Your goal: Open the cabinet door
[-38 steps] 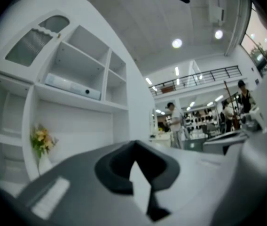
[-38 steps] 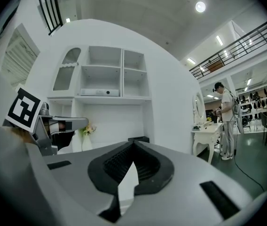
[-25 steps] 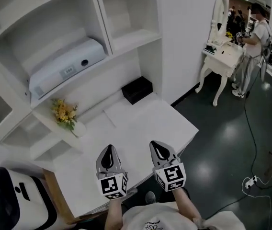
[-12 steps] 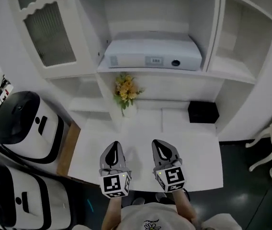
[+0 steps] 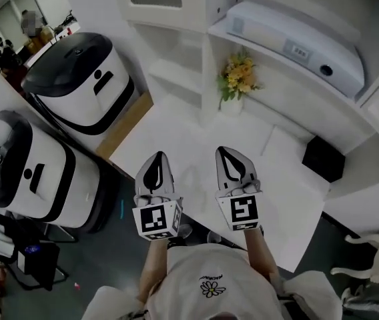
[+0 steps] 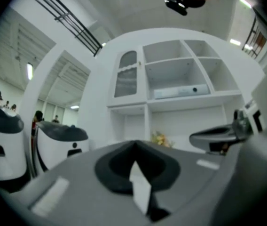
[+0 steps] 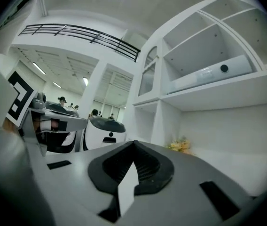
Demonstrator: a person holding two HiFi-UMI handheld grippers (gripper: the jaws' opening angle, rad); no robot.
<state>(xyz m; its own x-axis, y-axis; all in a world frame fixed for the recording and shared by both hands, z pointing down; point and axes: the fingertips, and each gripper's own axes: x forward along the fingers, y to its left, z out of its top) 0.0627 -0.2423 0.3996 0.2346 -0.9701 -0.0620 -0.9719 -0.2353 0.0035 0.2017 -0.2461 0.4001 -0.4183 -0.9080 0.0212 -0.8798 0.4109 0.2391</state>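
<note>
Both grippers are held side by side in front of the person, over the near edge of the white worktop (image 5: 279,195). The left gripper (image 5: 157,156) has its jaws together with nothing between them. The right gripper (image 5: 227,152) likewise has its jaws closed and empty. Neither touches anything.

The white-framed cabinet door with a ribbed glass panel (image 6: 126,74) fills the upper left bay of the white shelving unit, above an open niche. It has an arched top and a small knob on its right edge, and it looks flush with its frame. In the head view only its lower part shows at the top edge, well apart from both grippers.

To the right of the door, a long white projector (image 5: 296,42) lies on a shelf. Below it, a bunch of yellow flowers in a small white vase (image 5: 237,77) stands at the back of the worktop, and a black rectangular box (image 5: 323,157) sits further right against the wall. Left of the worktop stand two rounded white machines with black tops (image 5: 76,79), one behind the other.
</note>
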